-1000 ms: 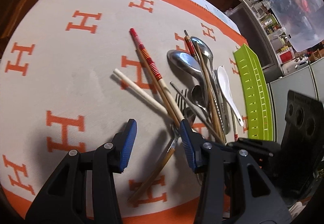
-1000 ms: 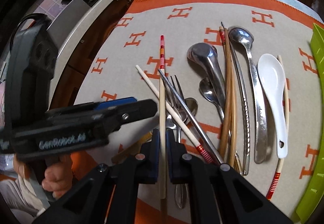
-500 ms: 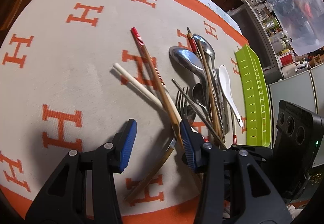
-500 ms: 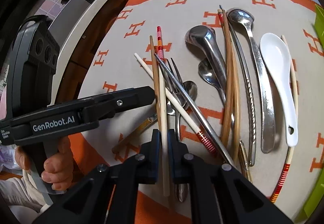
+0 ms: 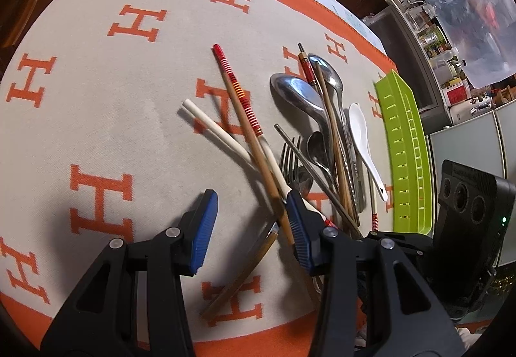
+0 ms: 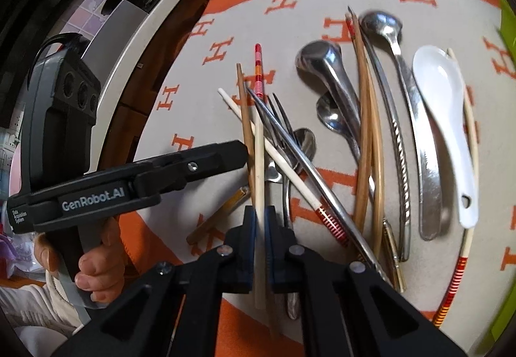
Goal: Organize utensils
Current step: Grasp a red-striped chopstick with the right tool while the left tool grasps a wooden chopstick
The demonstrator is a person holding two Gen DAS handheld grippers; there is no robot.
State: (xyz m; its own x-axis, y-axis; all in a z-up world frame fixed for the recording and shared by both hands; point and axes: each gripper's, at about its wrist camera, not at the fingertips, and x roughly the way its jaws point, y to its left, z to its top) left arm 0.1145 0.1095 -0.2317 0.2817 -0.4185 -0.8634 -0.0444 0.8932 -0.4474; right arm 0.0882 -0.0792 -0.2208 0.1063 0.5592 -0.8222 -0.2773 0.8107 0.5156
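The right gripper [image 6: 260, 247] pinches a pale chopstick [image 6: 259, 163] with a red striped end, lifting it above the pile of spoons [image 6: 332, 83] and forks [image 6: 280, 131] on the orange cloth [image 5: 113, 115]. The left gripper [image 5: 248, 228] is spread wide, holding nothing.

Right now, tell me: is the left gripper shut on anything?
No: the left gripper stands open above the orange-and-cream cloth, with nothing clamped between its blue-padded fingers.
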